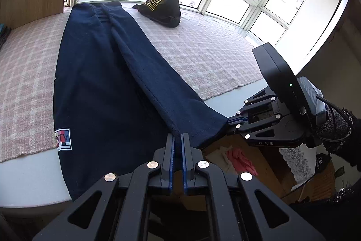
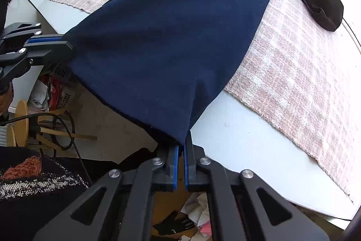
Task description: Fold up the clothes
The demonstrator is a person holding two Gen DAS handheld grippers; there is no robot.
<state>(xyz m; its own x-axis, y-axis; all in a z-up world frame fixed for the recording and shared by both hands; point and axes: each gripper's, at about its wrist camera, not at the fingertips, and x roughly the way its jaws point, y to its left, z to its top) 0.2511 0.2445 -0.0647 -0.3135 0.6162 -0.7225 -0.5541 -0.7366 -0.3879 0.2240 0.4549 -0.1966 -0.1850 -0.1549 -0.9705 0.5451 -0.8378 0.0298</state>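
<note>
My left gripper (image 1: 178, 143) is clamped on the near hem of the navy trousers (image 1: 94, 73), my right gripper (image 2: 181, 146) clamped on the other hem corner just to its right, so the leg end hangs taut between them, off the tabletop (image 2: 237, 139) edge, ready to carry forward for a fold. Both grippers point forward, roughly level, close together. Ahead, the trousers stretch away over the checked mat (image 1: 203, 53); a black garment (image 1: 162, 9) sits far ahead, right.

Navy garment's (image 2: 171, 42) gripped hem hidden between both grippers' fingers (image 2: 174, 159); patch lettering (image 1: 63, 138) partly folded under.
</note>
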